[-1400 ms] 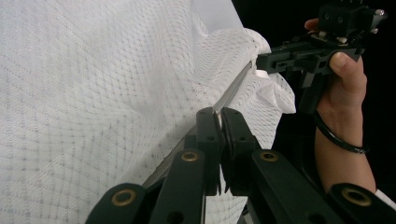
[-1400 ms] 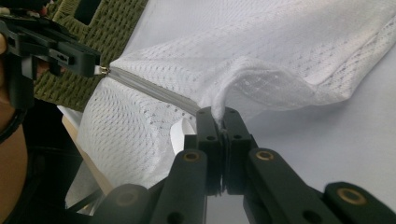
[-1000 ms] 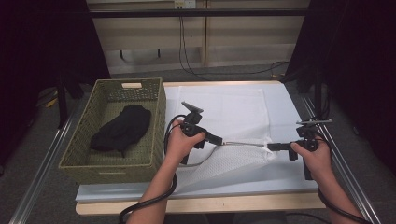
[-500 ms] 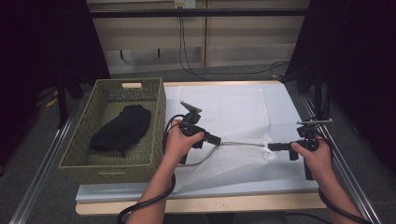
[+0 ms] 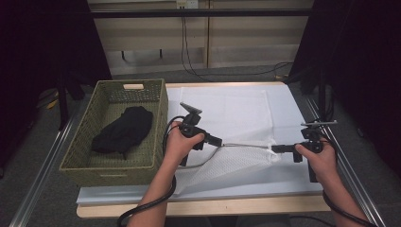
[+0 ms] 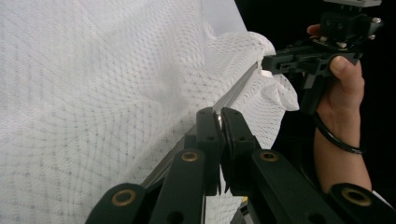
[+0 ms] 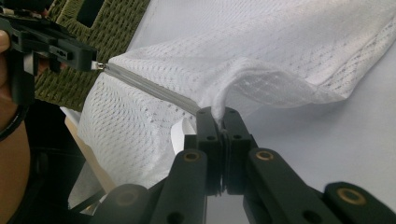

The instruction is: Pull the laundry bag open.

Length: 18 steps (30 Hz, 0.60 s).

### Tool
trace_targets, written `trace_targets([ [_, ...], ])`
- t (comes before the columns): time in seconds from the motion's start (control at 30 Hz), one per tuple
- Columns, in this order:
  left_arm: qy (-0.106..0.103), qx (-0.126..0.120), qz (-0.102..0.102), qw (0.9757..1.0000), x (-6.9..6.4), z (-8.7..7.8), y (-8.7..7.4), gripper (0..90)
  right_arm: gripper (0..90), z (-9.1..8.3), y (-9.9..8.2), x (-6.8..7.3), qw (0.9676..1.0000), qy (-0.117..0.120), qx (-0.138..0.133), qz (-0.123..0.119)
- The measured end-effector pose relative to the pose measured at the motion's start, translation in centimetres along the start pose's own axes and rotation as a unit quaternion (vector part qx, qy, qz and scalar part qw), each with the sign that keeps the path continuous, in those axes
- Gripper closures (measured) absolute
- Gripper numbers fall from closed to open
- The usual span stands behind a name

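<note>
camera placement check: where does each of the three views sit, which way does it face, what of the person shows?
High view: fixed above the person's side, looking forward and down on the table; both forearms enter from below, holding the left hand-held gripper and right hand-held gripper.
Left gripper view: rides the left hand-held gripper, looks along its shut jaws at the white mesh bag; the right hand shows beyond.
Right gripper view: rides the right hand-held gripper, faces the green basket.
Shared: both gripper views show the bag's taut zipper edge.

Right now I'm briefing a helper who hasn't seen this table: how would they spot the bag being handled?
On the white-covered table, right of the green wicker basket, it is the white mesh laundry bag. Unlike the flat cloth beneath, its zipper edge is lifted and stretched taut.
</note>
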<state>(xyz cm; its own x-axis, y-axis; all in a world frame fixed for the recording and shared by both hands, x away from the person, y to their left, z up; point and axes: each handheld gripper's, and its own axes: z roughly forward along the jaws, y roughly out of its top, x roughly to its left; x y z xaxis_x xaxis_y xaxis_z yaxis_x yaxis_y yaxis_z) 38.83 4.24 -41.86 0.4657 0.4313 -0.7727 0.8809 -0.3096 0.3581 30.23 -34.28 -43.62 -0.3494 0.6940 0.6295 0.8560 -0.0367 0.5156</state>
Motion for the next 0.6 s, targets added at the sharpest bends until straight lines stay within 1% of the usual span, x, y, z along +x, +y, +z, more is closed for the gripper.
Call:
trace_targets([
  [0.03,0.002,-0.004,-0.007,1.0000,-0.08,0.05,-0.05,86.7,89.4,0.02,-0.01,-0.01,1.0000,0.001,0.001,0.001],
  [0.07,-0.001,-0.005,-0.009,0.9999,-0.03,0.02,-0.07,86.7,89.4,0.04,-0.03,-0.08,1.0000,0.002,0.002,0.001],
  [0.1,-0.001,-0.004,-0.008,1.0000,-0.02,-0.02,-0.07,86.7,89.4,0.00,-0.03,-0.11,1.0000,0.006,0.001,0.002],
  [0.17,0.003,-0.002,-0.004,1.0000,0.00,-0.11,-0.04,86.7,89.4,0.01,-0.02,-0.05,1.0000,0.005,0.001,0.002],
  [0.23,0.001,-0.003,-0.006,1.0000,-0.04,-0.18,-0.07,86.7,89.4,0.04,0.00,0.07,1.0000,0.005,0.003,0.000],
  [0.27,0.012,-0.002,-0.004,0.9999,-0.02,-0.30,-0.07,86.7,89.4,0.06,-0.02,0.09,1.0000,0.001,0.004,0.001],
  [0.3,0.006,0.000,-0.003,1.0000,0.10,-0.46,-0.07,86.7,89.4,0.06,-0.04,0.05,1.0000,0.000,0.004,0.001],
  [0.33,0.001,-0.004,-0.007,1.0000,0.12,-0.58,-0.08,86.7,89.4,0.05,-0.05,-0.07,1.0000,-0.003,0.003,0.001],
  [0.37,0.000,-0.006,-0.009,0.9999,0.10,-0.62,-0.10,86.7,89.4,0.00,-0.06,-0.17,1.0000,0.004,0.002,0.005],
  [0.4,0.002,-0.005,-0.008,1.0000,0.09,-0.62,-0.10,86.7,89.4,-0.03,-0.04,-0.18,1.0000,0.006,0.002,0.005],
  [0.43,0.003,-0.001,-0.004,1.0000,0.11,-0.64,-0.08,86.7,89.4,-0.02,-0.03,-0.13,1.0000,0.005,0.001,0.004],
  [0.5,0.002,0.000,-0.004,1.0000,0.11,-0.62,-0.07,86.7,89.4,0.00,-0.02,-0.01,1.0000,0.000,0.002,0.001],
  [0.53,0.002,-0.004,-0.009,1.0000,0.09,-0.59,-0.10,86.7,89.4,0.01,-0.02,-0.04,1.0000,0.001,0.003,0.001],
  [0.6,0.002,-0.002,-0.010,1.0000,0.08,-0.58,-0.11,86.7,89.4,-0.01,-0.04,-0.14,1.0000,0.005,0.003,0.003],
])
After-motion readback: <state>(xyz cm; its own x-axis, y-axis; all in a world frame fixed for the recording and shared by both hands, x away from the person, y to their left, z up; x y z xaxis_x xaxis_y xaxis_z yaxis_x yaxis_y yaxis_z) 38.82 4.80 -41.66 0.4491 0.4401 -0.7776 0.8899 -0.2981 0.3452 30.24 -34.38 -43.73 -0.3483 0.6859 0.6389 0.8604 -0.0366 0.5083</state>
